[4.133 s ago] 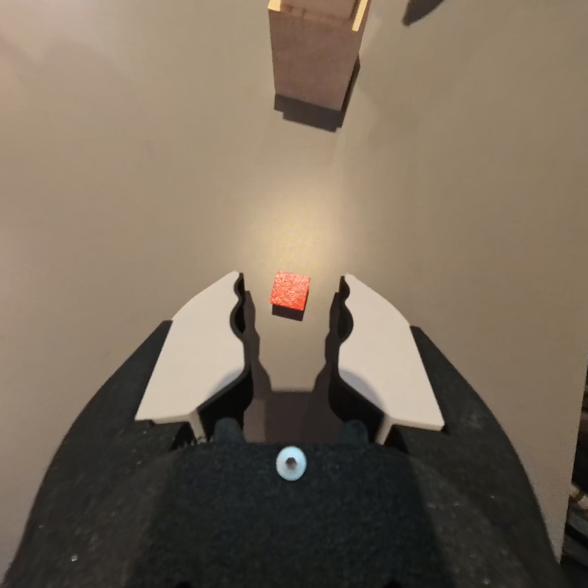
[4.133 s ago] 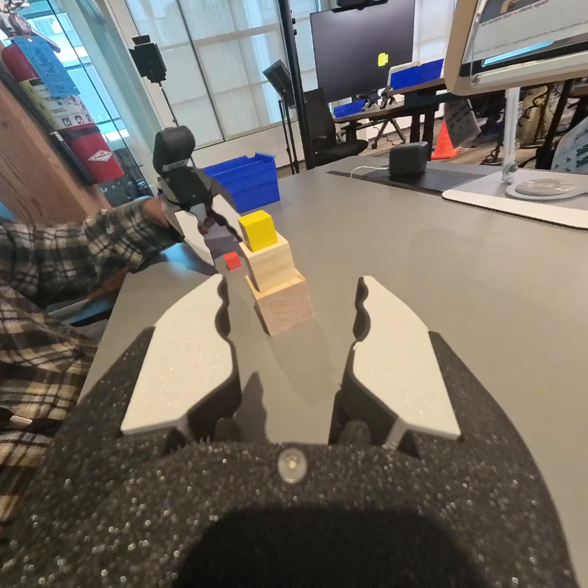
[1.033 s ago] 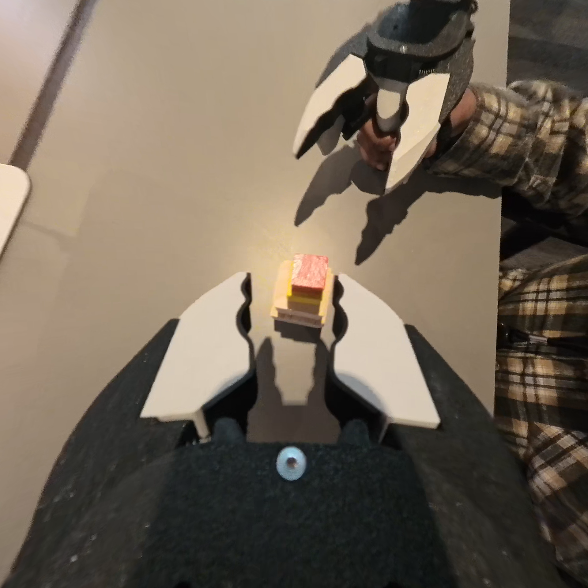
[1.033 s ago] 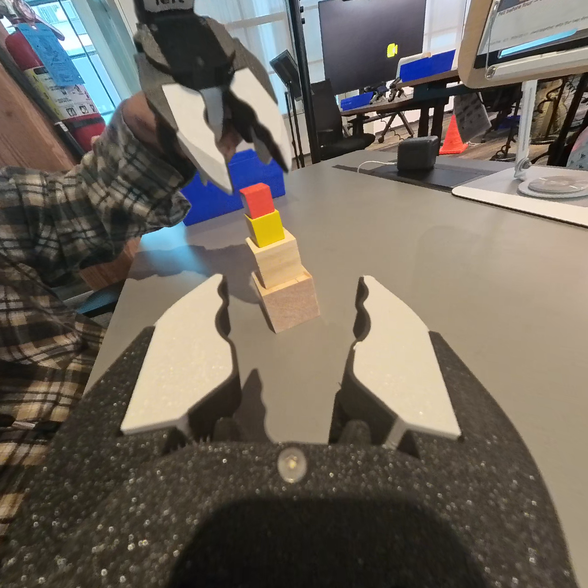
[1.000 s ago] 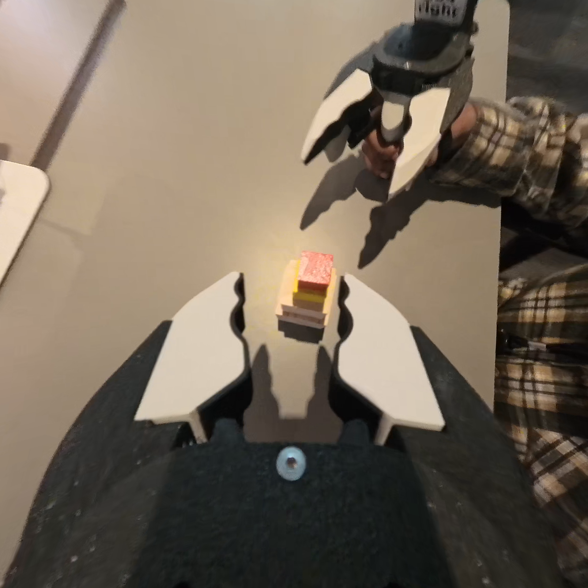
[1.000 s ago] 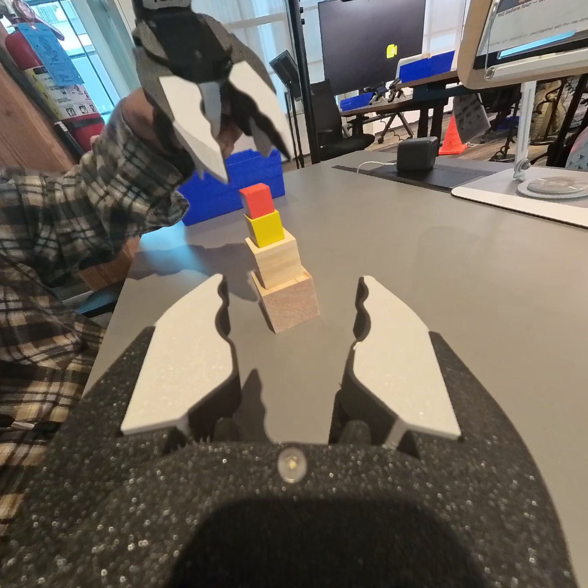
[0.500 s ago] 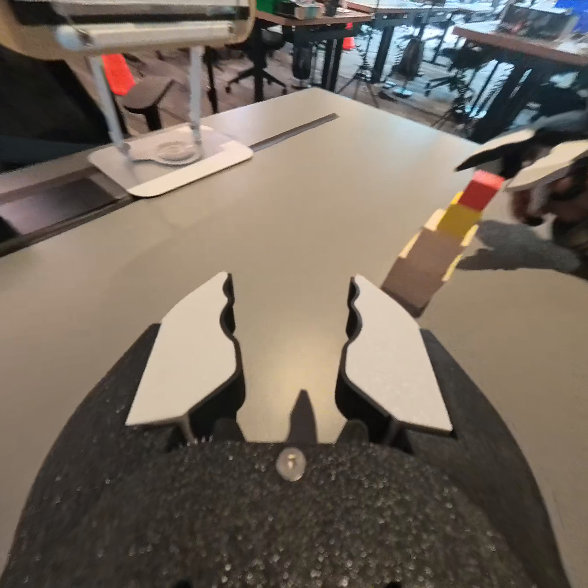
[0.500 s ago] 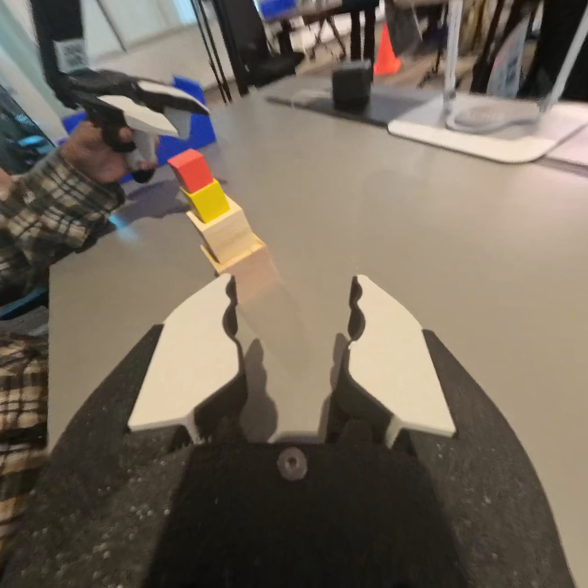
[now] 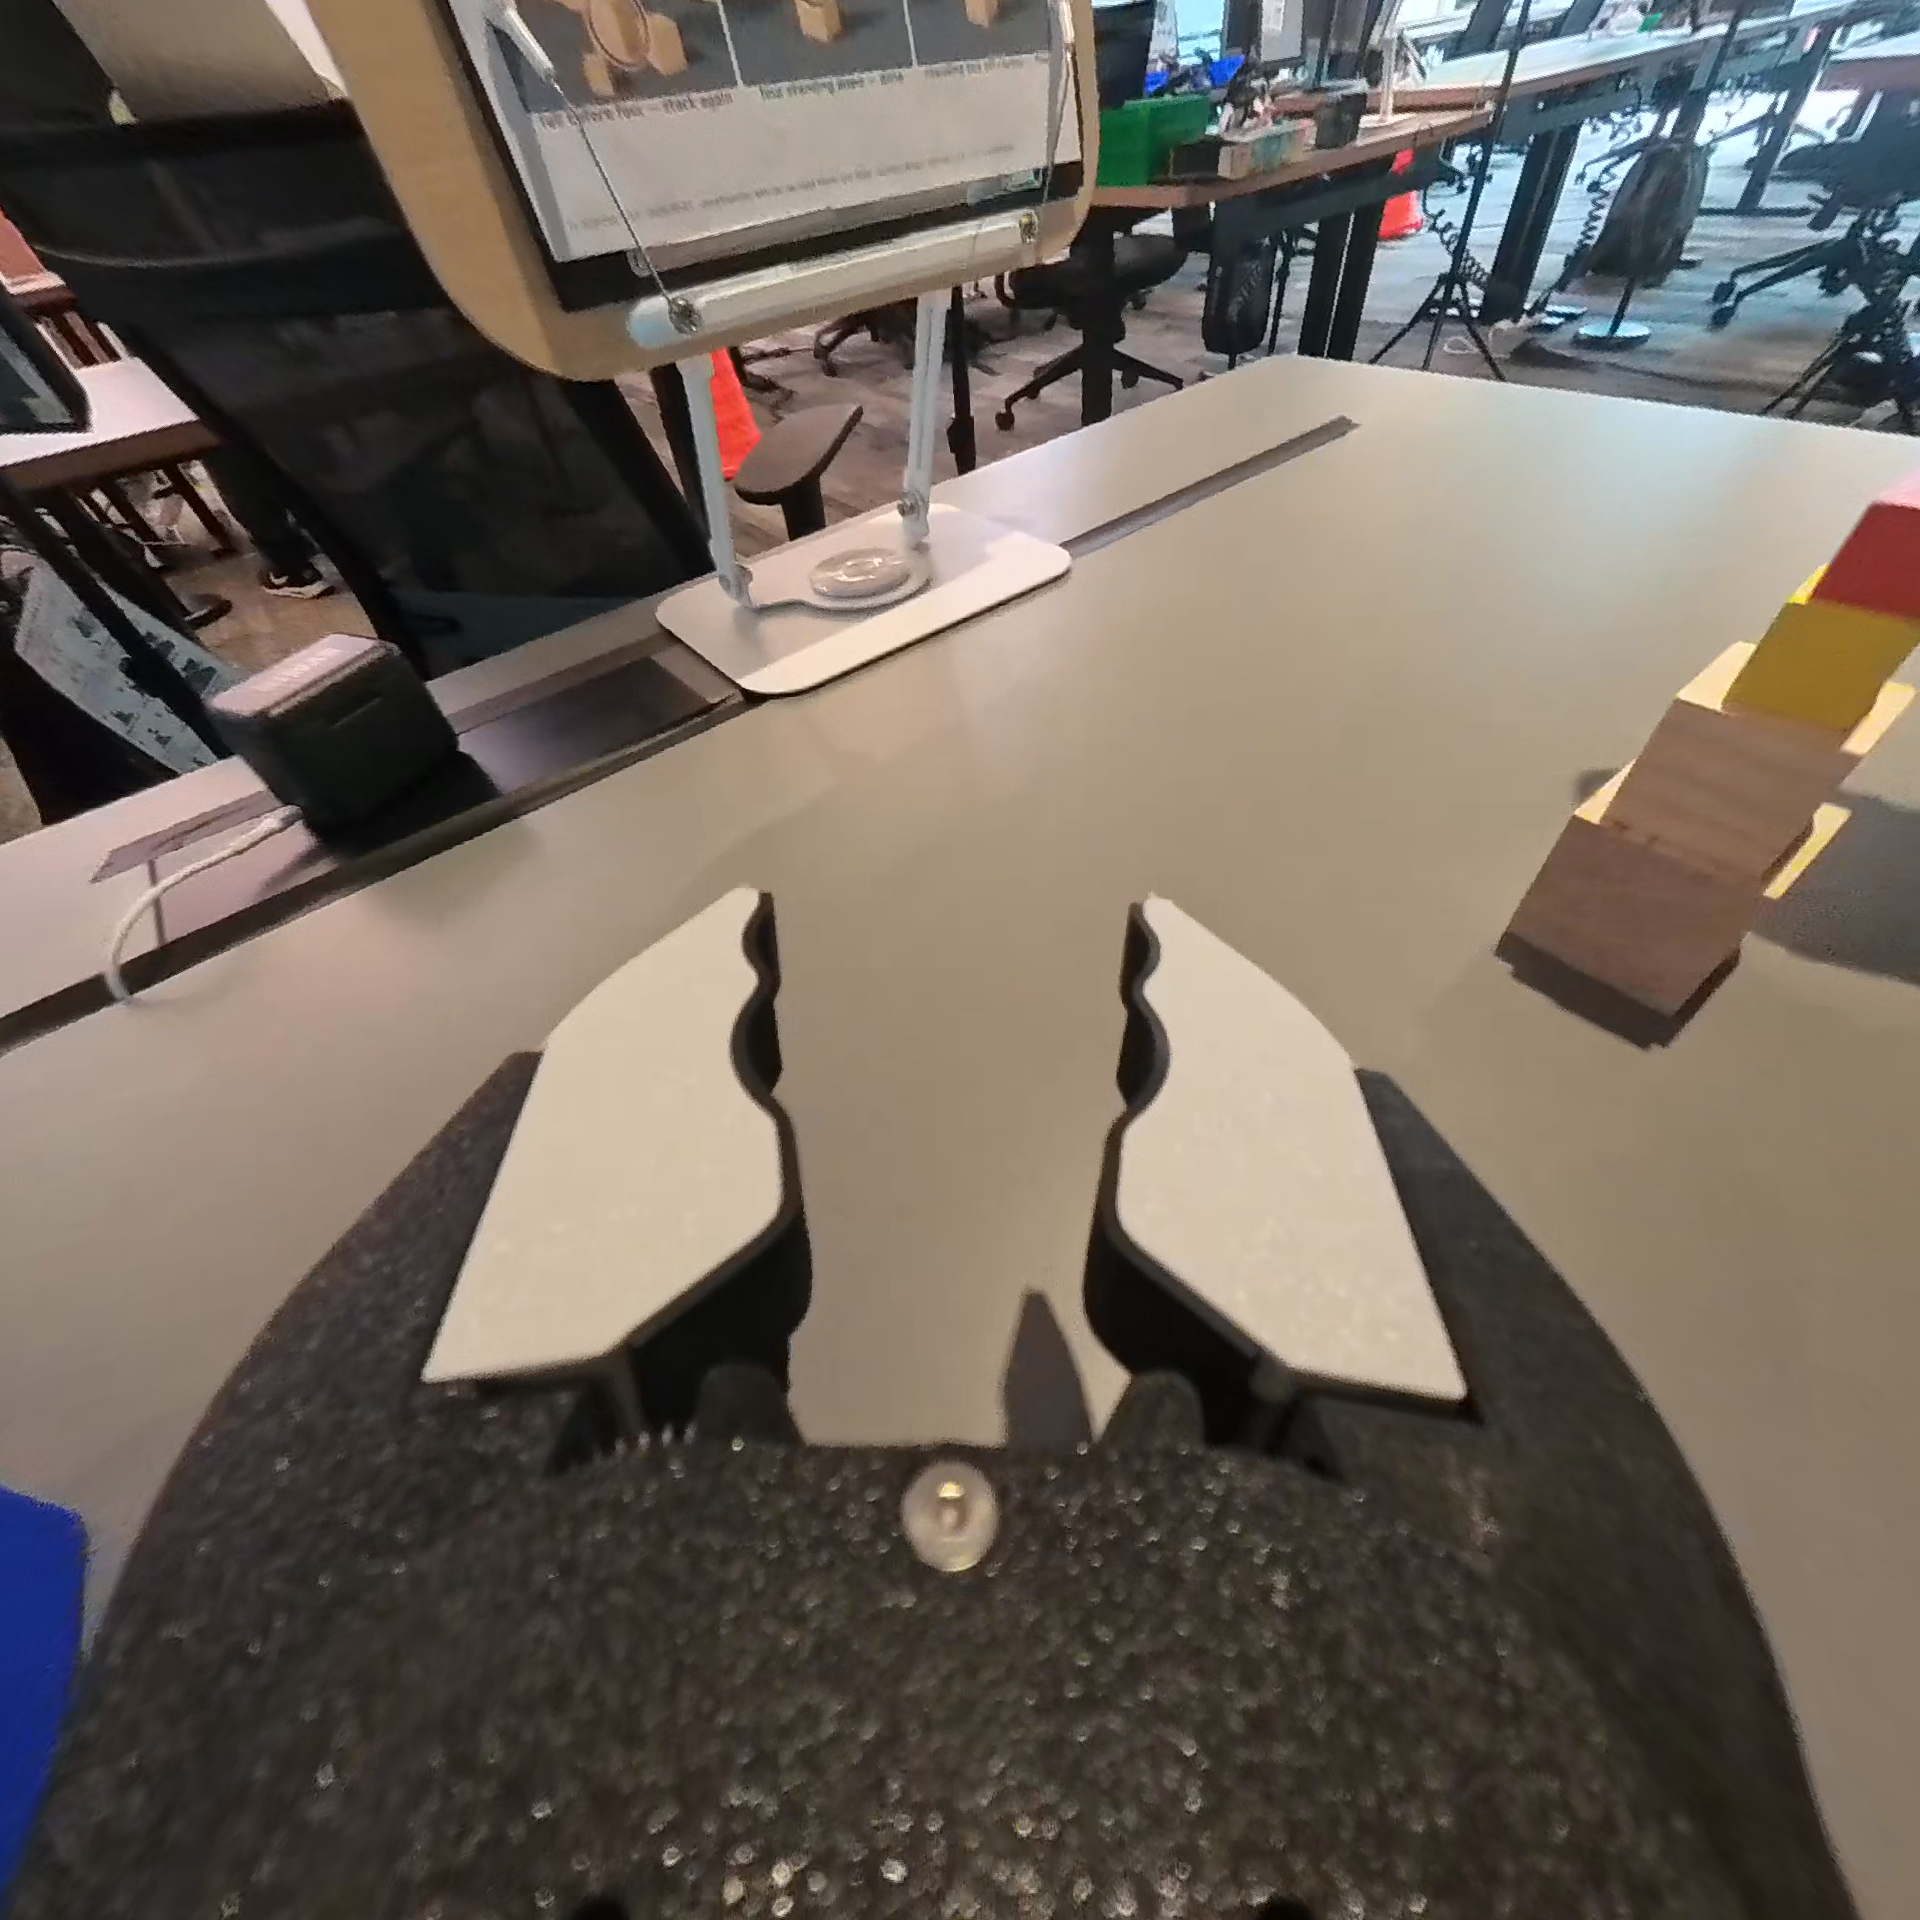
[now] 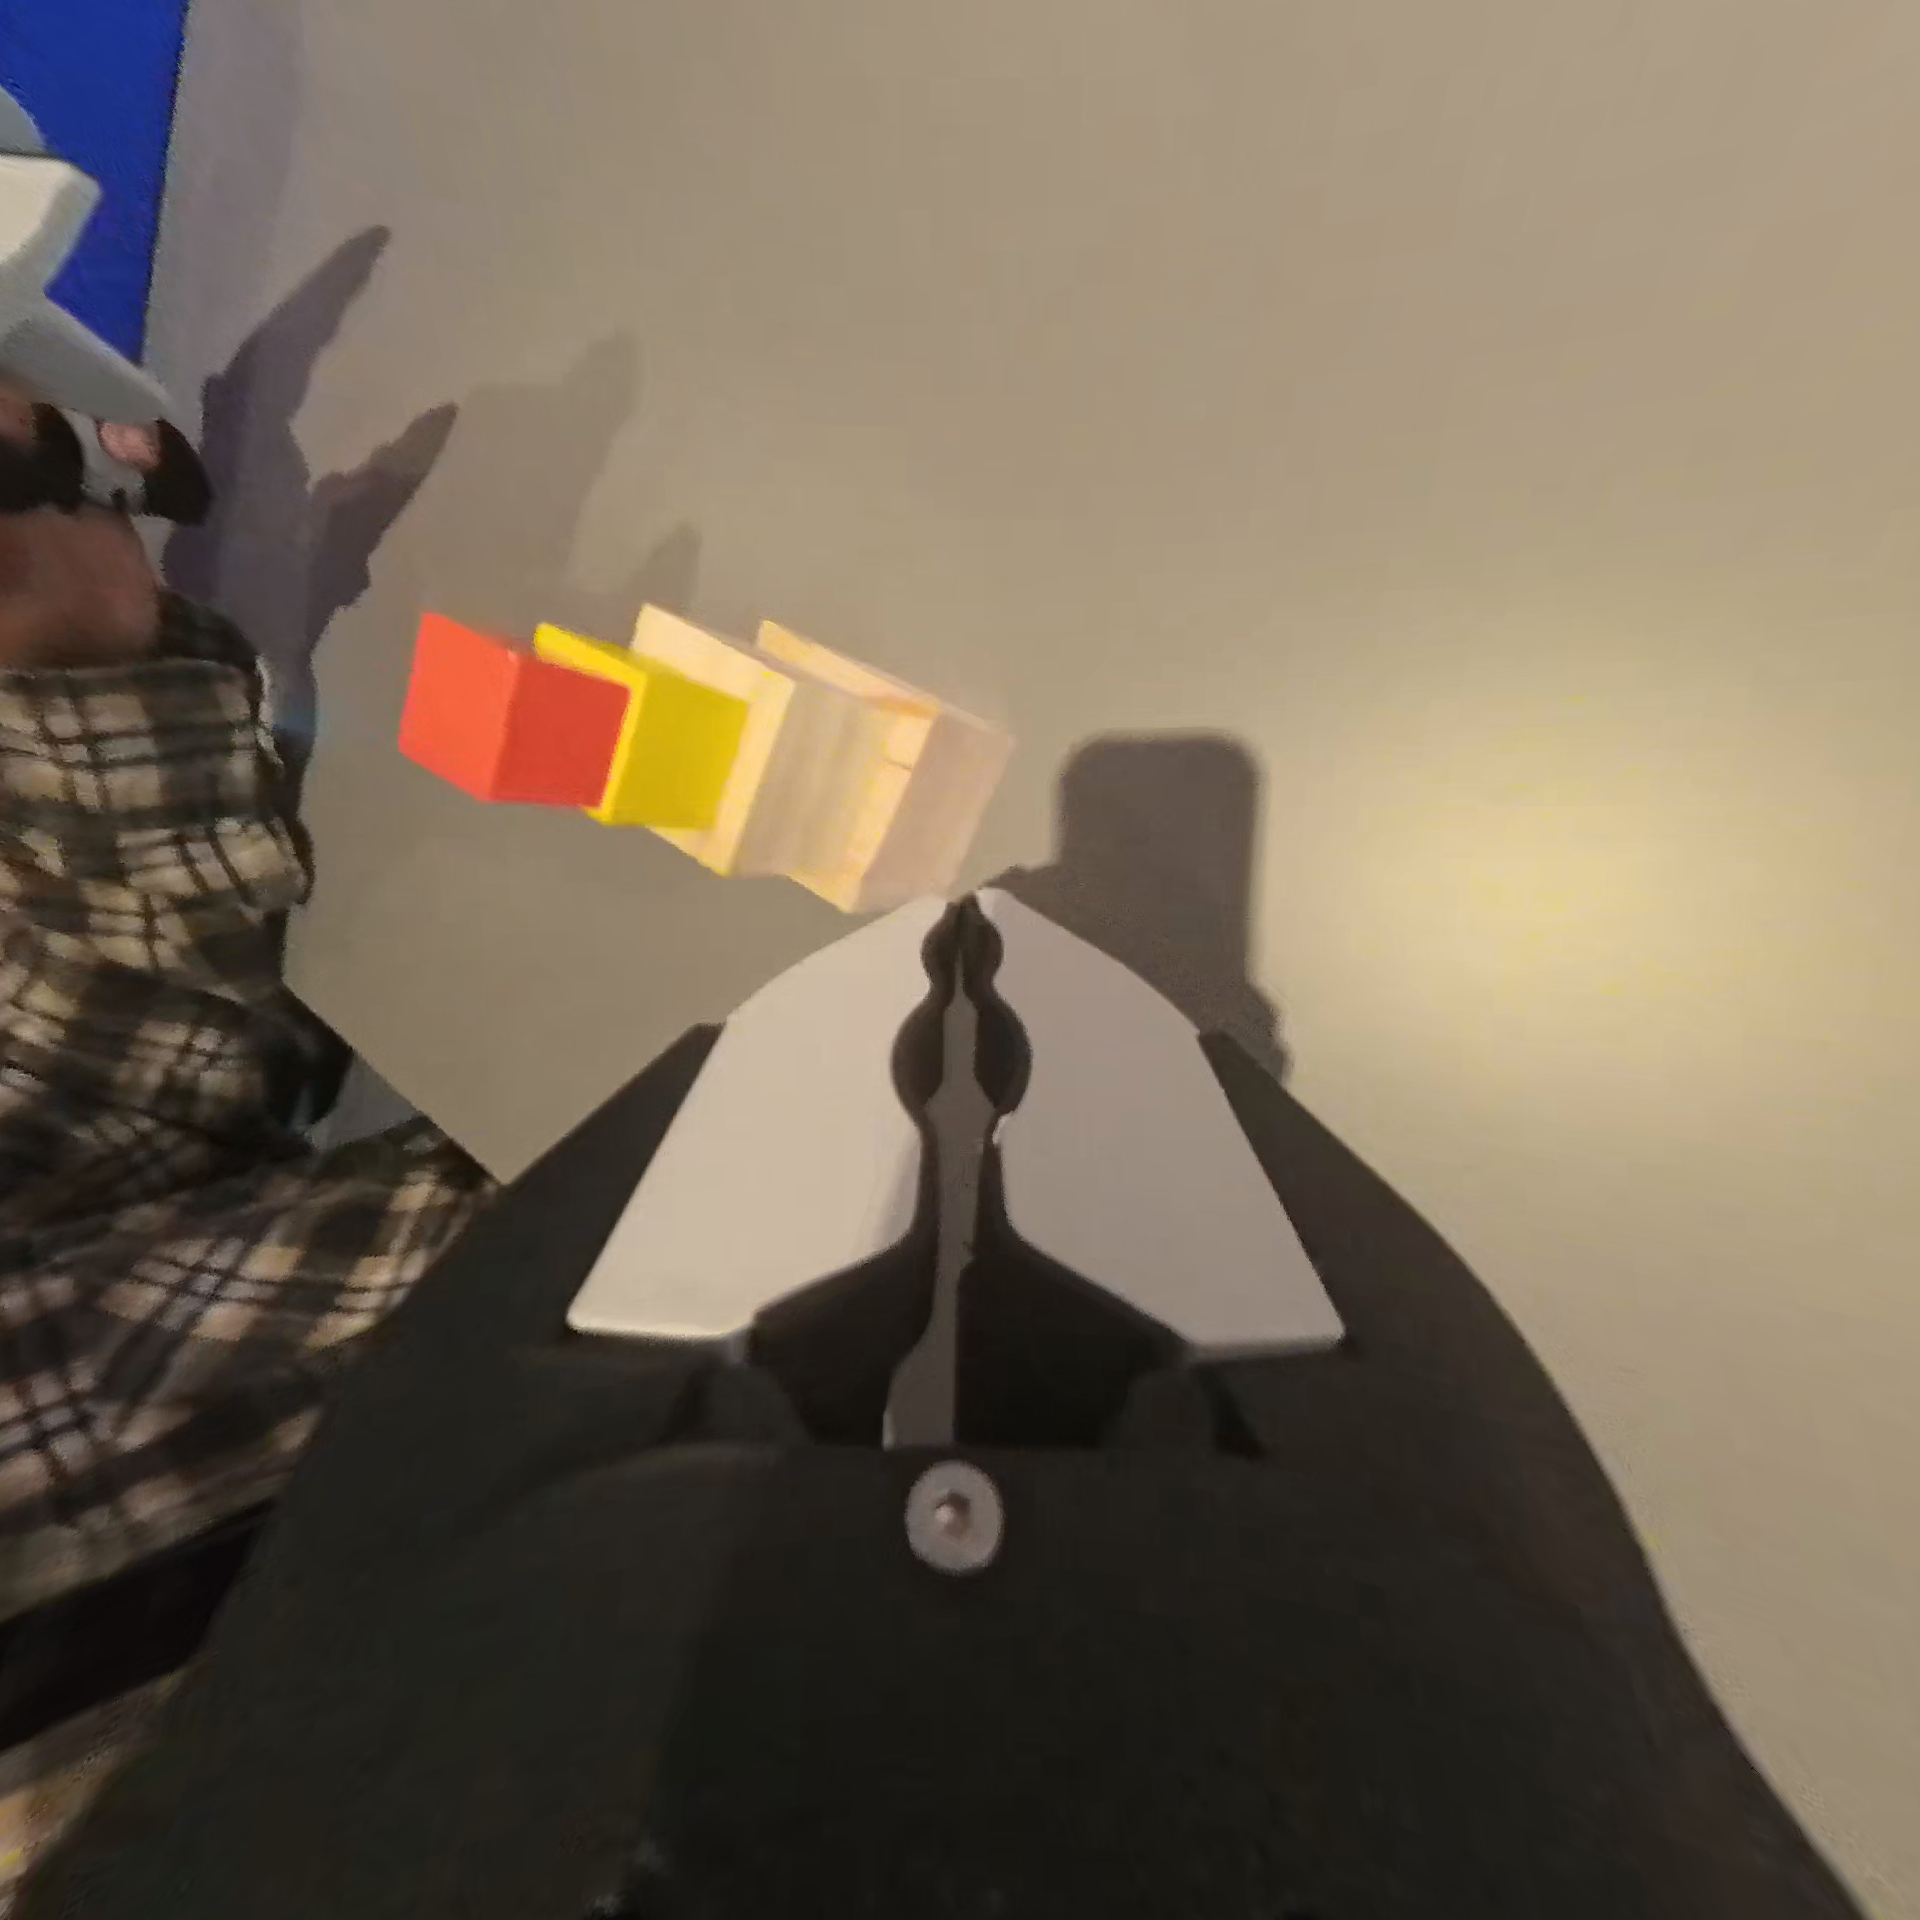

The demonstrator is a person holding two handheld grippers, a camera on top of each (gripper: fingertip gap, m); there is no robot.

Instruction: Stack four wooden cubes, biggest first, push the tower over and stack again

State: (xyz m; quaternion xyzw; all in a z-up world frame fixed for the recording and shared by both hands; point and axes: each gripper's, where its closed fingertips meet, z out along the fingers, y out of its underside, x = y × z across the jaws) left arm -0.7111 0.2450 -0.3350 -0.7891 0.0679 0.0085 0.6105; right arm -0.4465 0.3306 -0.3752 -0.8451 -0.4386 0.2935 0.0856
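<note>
A tower of four cubes stands on the grey table [image 9: 1143, 727]. From the bottom it is a large wooden cube [image 9: 1652, 914], a smaller wooden cube [image 9: 1745, 774], a yellow cube [image 9: 1818, 665] and a red cube [image 9: 1881, 561]. It sits at the right edge of the left wrist view. My left gripper [image 9: 951, 925] is open and empty, low over the table and left of the tower. My right gripper [image 10: 961, 906] is shut and empty and looks down from above. Its tips are next to the large cube [image 10: 940, 821]; I cannot tell whether they touch it. The red cube [image 10: 509, 717] is on top.
A stand holding a printed sheet has a white base [image 9: 862, 603] at the table's far side, beside a black box [image 9: 332, 727] and a white cable [image 9: 177, 894]. A plaid sleeve [image 10: 135, 1039] and a blue bin [image 10: 94, 156] lie left of the tower. There is about 30 centimeters between the tips of the two grippers. To the red cube [image 10: 509, 717]: right tips about 7 centimeters, left tips about 20 centimeters.
My right gripper has shut and swung up to look down over the tower. My left gripper has drawn back to the left, away from the tower. The tower still stands.
</note>
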